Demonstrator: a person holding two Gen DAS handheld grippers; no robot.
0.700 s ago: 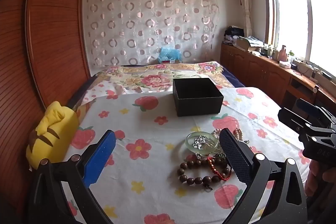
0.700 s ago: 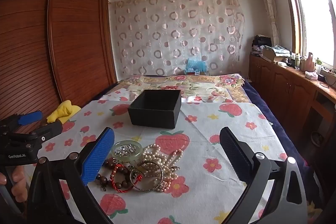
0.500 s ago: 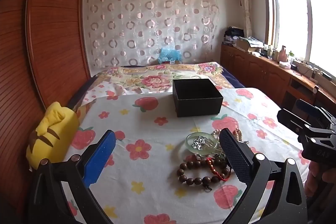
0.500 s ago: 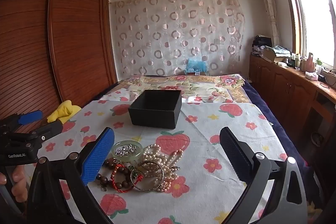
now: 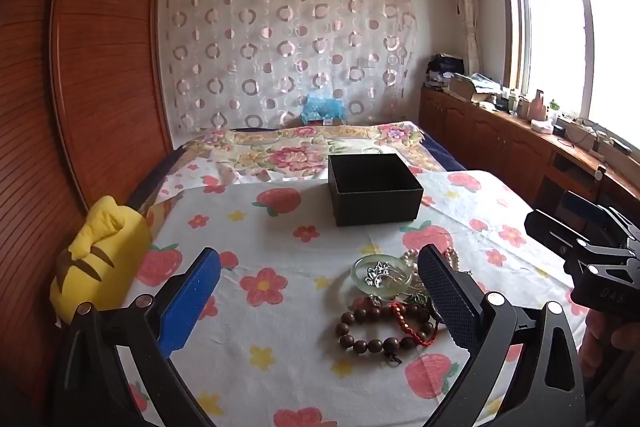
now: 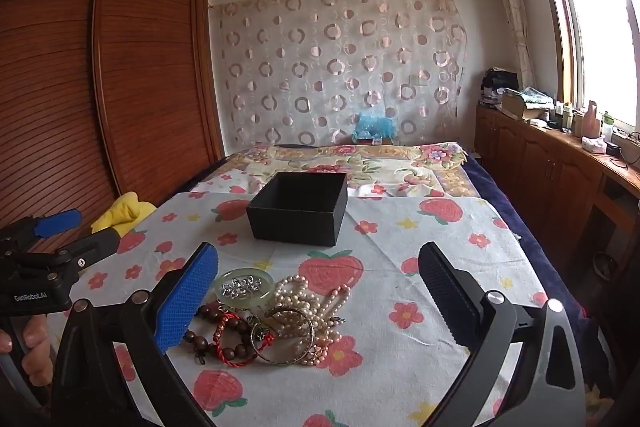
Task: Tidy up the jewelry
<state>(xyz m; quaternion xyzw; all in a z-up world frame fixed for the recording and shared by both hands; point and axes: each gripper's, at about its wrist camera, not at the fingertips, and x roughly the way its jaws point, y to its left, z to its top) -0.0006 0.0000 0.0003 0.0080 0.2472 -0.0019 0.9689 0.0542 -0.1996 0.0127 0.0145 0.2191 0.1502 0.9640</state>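
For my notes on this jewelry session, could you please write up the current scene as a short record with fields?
Surface: strawberry-and-flower print cloth over a bed
Container: open black square cardboard box, apparently empty, beyond the jewelry
Jewelry pile: pale green glass bangle around silver trinkets, white pearl strand, dark wooden bead bracelet, red cord bracelet, metal bangle
Left gripper: open, holding nothing
Right gripper: open, holding nothing
Bystander: yellow plush toy at cloth's left edge

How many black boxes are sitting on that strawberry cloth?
1. The open black box stands alone on the strawberry cloth, beyond the jewelry pile, toward the flowered bedspread. Nothing suggests another one hidden.
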